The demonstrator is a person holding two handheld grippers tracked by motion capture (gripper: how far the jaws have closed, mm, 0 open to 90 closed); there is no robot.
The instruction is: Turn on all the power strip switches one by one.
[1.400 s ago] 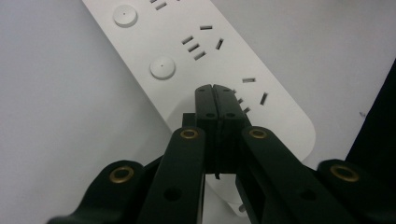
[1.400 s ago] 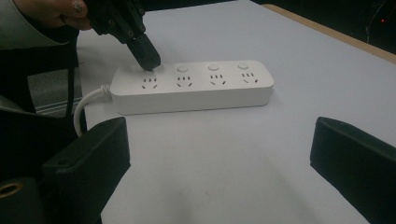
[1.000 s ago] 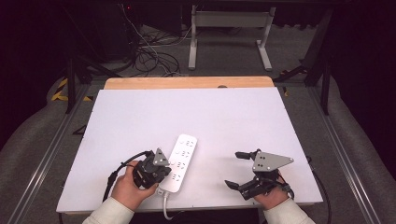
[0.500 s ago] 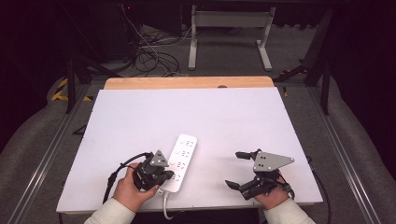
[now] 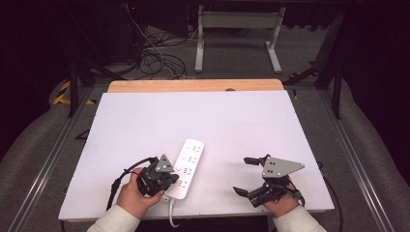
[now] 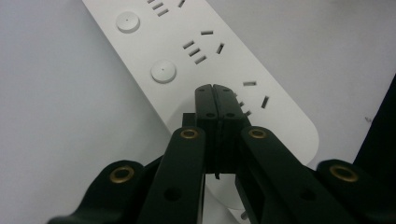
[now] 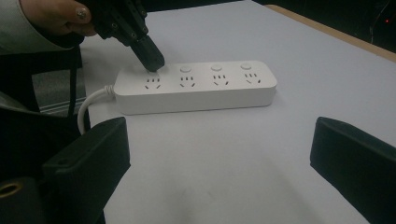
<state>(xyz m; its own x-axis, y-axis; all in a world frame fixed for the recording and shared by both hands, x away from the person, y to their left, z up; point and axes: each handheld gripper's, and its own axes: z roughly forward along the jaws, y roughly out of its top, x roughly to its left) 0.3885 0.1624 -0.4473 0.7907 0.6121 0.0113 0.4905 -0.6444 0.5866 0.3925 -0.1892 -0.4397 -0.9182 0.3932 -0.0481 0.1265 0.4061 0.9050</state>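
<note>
A white power strip (image 5: pixel 186 167) lies on the white table top (image 5: pixel 193 121), its cord (image 5: pixel 170 215) running off the front edge. My left gripper (image 5: pixel 169 179) is shut with nothing between its jaws. Its tip (image 6: pixel 215 91) rests on the strip's (image 6: pixel 187 51) cord end. In the right gripper view that tip (image 7: pixel 152 58) covers the spot of the end button, in line with three round buttons (image 7: pixel 216 67) on the strip (image 7: pixel 196 88). My right gripper (image 5: pixel 241 175) stands wide open and empty to the strip's right, its fingers (image 7: pixel 88 154) framing the strip from a distance.
A wooden strip (image 5: pixel 193 85) edges the table's far side. Beyond it are loose cables (image 5: pixel 154 58) and a metal stand (image 5: pixel 237 34) on the floor. Metal rails (image 5: pixel 358 169) run along both sides of the table.
</note>
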